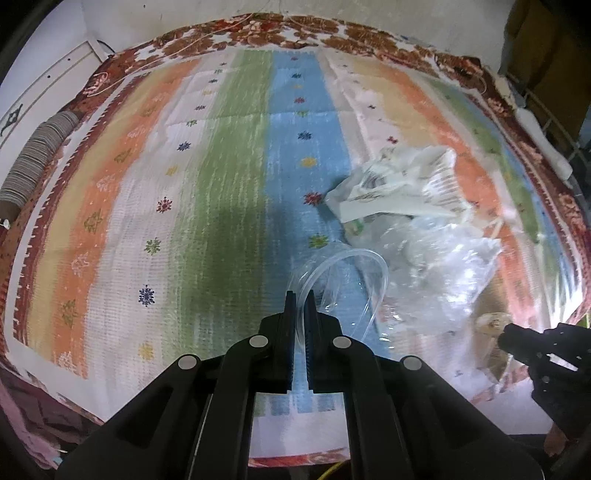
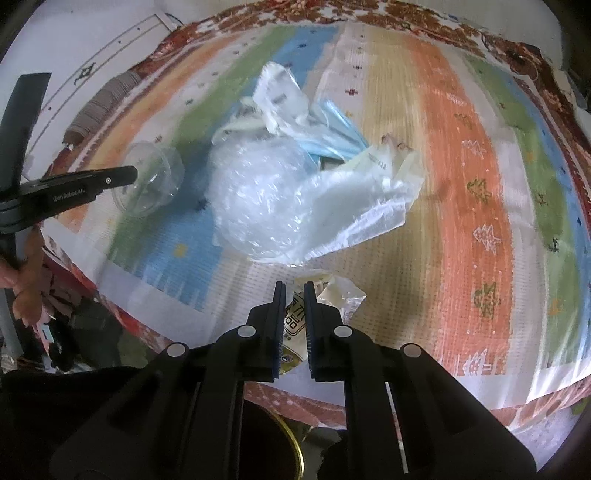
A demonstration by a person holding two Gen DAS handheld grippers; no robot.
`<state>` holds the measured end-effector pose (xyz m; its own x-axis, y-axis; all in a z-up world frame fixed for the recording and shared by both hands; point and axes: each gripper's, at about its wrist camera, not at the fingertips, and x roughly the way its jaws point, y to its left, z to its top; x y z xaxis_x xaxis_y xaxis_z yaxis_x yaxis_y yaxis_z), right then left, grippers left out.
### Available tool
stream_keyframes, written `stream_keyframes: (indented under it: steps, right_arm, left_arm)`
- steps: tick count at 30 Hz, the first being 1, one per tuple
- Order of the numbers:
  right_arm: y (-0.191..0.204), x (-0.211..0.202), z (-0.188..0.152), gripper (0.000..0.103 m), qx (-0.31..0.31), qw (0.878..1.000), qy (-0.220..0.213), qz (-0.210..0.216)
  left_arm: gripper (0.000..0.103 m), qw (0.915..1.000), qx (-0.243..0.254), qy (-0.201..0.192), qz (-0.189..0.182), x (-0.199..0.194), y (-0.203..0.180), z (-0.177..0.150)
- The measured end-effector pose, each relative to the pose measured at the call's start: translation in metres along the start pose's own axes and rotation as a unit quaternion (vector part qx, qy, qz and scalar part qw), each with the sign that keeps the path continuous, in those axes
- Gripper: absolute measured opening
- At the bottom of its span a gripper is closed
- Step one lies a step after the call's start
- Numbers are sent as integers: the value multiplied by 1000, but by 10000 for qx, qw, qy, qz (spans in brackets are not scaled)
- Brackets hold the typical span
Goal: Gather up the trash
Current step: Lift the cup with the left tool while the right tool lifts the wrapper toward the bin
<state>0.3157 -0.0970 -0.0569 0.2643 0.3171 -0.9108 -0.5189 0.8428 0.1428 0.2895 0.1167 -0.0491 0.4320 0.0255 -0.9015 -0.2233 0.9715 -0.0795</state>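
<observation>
A pile of trash lies on a striped cloth: crumpled clear plastic (image 2: 258,199), a white bag (image 2: 354,206), blue wrappers (image 2: 332,136) and a clear film (image 2: 280,96). In the left wrist view the pile (image 1: 424,236) lies to the right. My left gripper (image 1: 300,295) is shut on the rim of a clear plastic cup (image 1: 343,280); the cup also shows in the right wrist view (image 2: 151,181). My right gripper (image 2: 293,286) is shut on a crumpled printed wrapper (image 2: 295,321) just above the cloth, near the table's front edge.
The striped cloth (image 2: 461,184) covers a table with a red floral border (image 1: 258,33). A roll of grey cord (image 1: 37,162) lies at the left edge. A round gold-rimmed container (image 2: 291,454) stands below the table's near edge.
</observation>
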Motion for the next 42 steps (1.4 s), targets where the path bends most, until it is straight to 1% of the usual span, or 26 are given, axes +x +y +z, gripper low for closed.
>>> stream_keyframes:
  steps: [4,8,11,14,19,22,26,31,34,39,42]
  right_arm:
    - [6,-10,-1,9,-80,9999,-133,66]
    - [11,-25,-2,9,-121,9993,-353,52]
    - [12,-32,-5,9,-58,9989,-454,101]
    - [19,-42,-8,9,-137,9981,-591,76]
    - [25,-65,-19,9,-127,9962,-859,117]
    - [29,-80,-26,9,-162,9943,-1057,44]
    - [31,-95,-42,9,-112,9926,-1205,95]
    - [39,-117,-66,9,-73,9889,-1452,312]
    - [45,-126,-80,9,-130,9869,-1581,289]
    - [53,-133,-98,9,-246,9855,-1669,181]
    - [55,-136,-109,9,-229,9851,-1686,236]
  left_arm:
    - [4,9998,-17,-128,-151,-14,-4,-1]
    - [4,9989,-133,-239,-390,-29,-7,-5]
    - [4,9974,-240,-357,-575,-44,-8,-10]
    - [4,9959,-308,-481,-699,-57,-10,-12]
    - [4,9923,-458,-676,-928,-80,-13,-21]
    - [4,9897,-500,-778,-1093,-94,-17,-33]
    - [4,9865,-500,-900,-1276,-110,-23,-49]
    - [4,9800,-589,-1080,-1566,-133,-23,-79]
    - [4,9779,-581,-1183,-1621,-143,-24,-95]
    - [4,9768,-553,-1261,-1638,-151,-23,-114]
    - [4,9753,-612,-1254,-1712,-152,-22,-124]
